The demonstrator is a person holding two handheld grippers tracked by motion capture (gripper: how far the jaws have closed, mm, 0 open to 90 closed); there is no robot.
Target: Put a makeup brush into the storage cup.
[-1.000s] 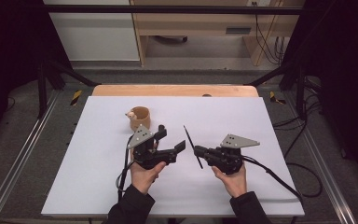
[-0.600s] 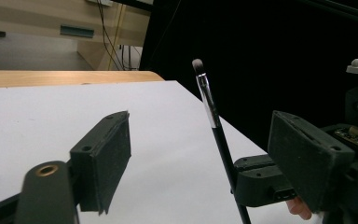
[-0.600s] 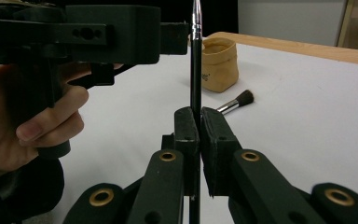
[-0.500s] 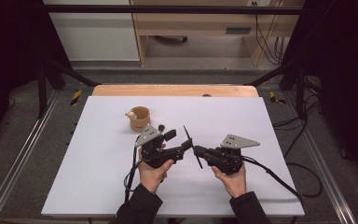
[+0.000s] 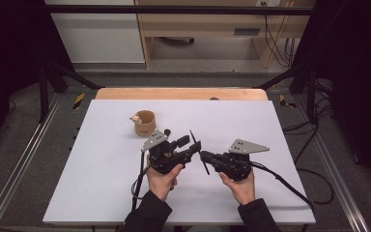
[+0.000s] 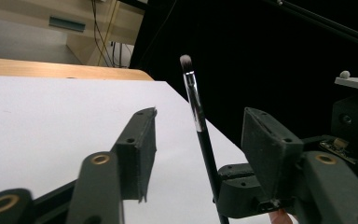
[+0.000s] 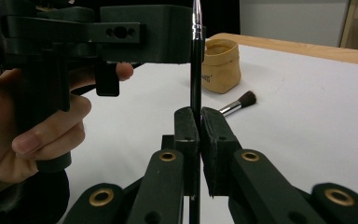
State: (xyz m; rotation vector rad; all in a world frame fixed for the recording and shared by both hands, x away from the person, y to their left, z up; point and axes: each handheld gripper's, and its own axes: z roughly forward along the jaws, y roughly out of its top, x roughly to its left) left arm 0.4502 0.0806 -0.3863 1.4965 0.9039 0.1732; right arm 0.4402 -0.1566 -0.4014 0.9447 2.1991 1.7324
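Note:
My right gripper point(image 5: 206, 155) is shut on the black handle of a thin make-up brush point(image 5: 199, 152), which it holds upright and a little tilted above the white table. In the right gripper view the pads point(image 7: 186, 128) press the brush handle point(image 7: 196, 70) from both sides. My left gripper point(image 5: 189, 145) has come in from the left, and its jaws have just been closing. The brush point(image 6: 196, 112), with its grey tuft on top, stands between the left gripper's pads point(image 6: 142, 140) with a gap on each side. The left gripper point(image 6: 200, 121) is open.
A small tan cup point(image 5: 145, 123) stands on the white table sheet point(image 5: 101, 183) behind my left gripper. A second brush point(image 7: 240, 103) with a dark tuft lies on the sheet next to the tan cup point(image 7: 220, 65). A wooden table edge point(image 5: 183, 93) runs along the back.
My left gripper has moved right, so the brush now stands between its jaws. Its jaws stand closer together than before. My right gripper and the brush have stayed in place.

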